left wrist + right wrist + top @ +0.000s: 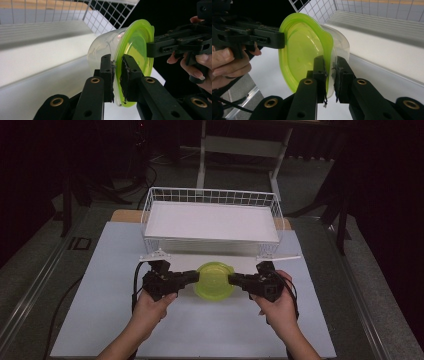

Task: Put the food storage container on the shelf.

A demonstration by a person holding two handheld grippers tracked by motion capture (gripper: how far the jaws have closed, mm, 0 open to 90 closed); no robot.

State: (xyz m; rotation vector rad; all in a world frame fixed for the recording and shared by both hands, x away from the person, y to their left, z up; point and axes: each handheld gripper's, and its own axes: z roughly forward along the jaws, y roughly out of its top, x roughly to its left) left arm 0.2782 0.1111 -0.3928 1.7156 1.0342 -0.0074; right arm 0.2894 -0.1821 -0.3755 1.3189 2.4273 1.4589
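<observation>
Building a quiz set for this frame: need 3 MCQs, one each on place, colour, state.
1. Where is the container?
A. inside the wire basket
B. between the two grippers, nearer the person than the wire basket
C. on the floor

2. What colour is the lid?
A. red
B. blue
C. yellow-green

3. How does the left gripper stand?
A. shut on the container's rim
B. wide open, clear of it
C. lying on the table

Answers:
1 B: the high view shows it held short of the basket, with the right gripper opposite.
2 C: yellow-green lid on a clear tub.
3 A: both pads pinch the rim in the left gripper view.
</observation>
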